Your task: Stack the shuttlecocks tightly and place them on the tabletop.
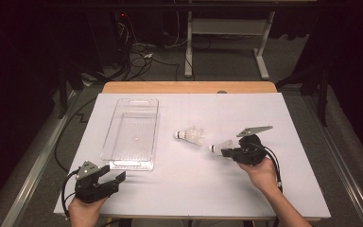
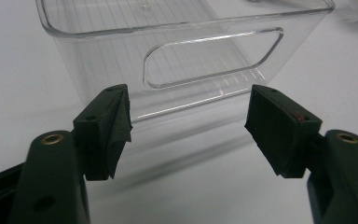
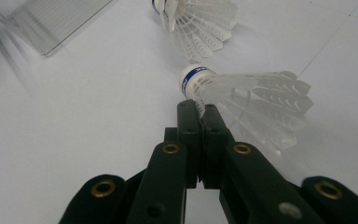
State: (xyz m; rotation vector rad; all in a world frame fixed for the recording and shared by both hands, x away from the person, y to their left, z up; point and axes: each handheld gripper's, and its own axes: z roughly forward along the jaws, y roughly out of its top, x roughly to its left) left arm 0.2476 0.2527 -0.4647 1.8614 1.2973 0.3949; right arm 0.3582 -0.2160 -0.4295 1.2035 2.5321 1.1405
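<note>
Grippers low at your edge of the counter (image 1: pixel 264 198): your left gripper (image 1: pixel 109 178) jaws apart before the clear bin (image 1: pixel 132 135), your right gripper (image 1: pixel 227 152) clamped on one shuttlecock (image 1: pixel 220 147) at its feather base, second shuttlecock (image 1: pixel 191 135) lying just beyond.

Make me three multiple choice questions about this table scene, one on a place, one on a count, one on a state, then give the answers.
1. Where is the clear plastic bin?
A. table's left half
B. table's right edge
C. on the floor

2. How many white feathered shuttlecocks are there?
A. one
B. two
C. four

3. How does the right claw stand?
A. wide open
B. shut on nothing
C. shut on a shuttlecock

Answers:
A, it lies ahead of the open left claw.
B, a free shuttlecock and a held shuttlecock.
C, its jaws pinch the feathers beside the cork.
</note>
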